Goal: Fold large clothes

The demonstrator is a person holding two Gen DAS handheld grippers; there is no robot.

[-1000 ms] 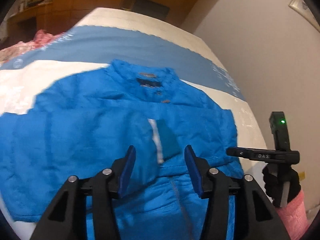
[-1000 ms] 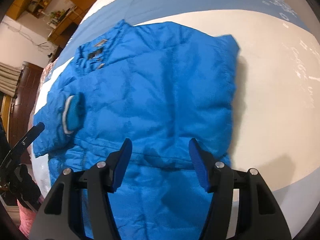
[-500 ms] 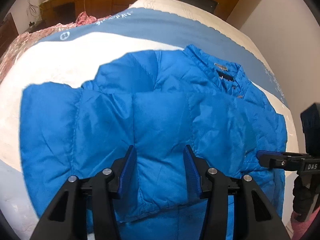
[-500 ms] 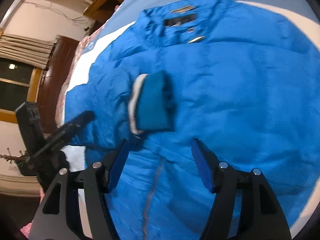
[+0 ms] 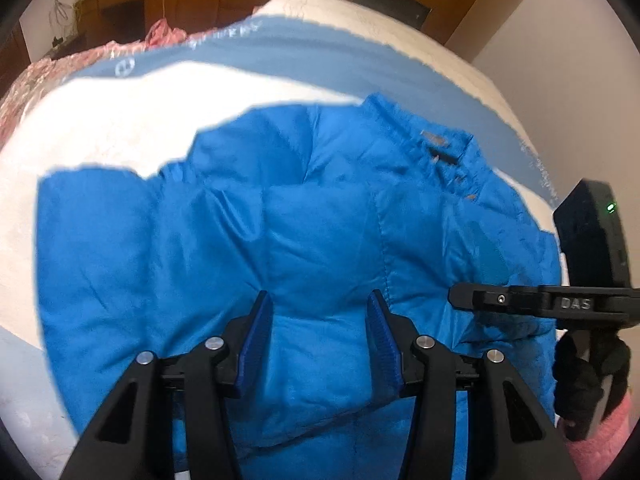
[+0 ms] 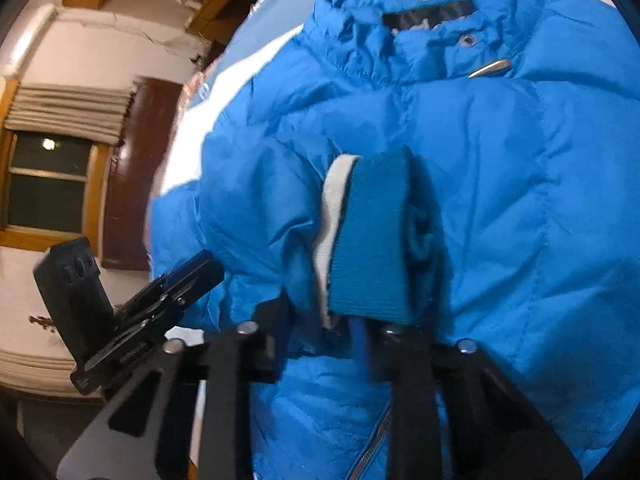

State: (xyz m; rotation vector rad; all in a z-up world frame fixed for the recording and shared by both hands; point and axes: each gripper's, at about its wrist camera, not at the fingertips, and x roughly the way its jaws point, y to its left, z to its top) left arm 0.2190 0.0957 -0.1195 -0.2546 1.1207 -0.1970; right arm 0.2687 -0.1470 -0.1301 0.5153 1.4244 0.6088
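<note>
A bright blue puffer jacket point(image 5: 304, 240) lies spread on the bed, collar at the far right. In the right wrist view the jacket point(image 6: 500, 200) fills the frame, with a sleeve folded across its front and a teal knit cuff point(image 6: 372, 236) with a white edge. My left gripper point(image 5: 320, 340) is open and empty, just above the folded sleeve. My right gripper point(image 6: 332, 328) is closed down around the base of the cuff; its fingertips are hidden by the cloth. The right gripper also shows side-on in the left wrist view point(image 5: 520, 302).
The bed has a white and blue cover point(image 5: 120, 128). A pink floral quilt point(image 5: 60, 72) lies at the far left. Wooden cabinets point(image 5: 200, 4) stand behind the bed, a plain wall point(image 5: 560, 60) at the right. A window point(image 6: 44, 184) shows in the right wrist view.
My right gripper has moved in onto the cuff and its fingers have come together around it. My left gripper has drifted slightly and stays open over the sleeve.
</note>
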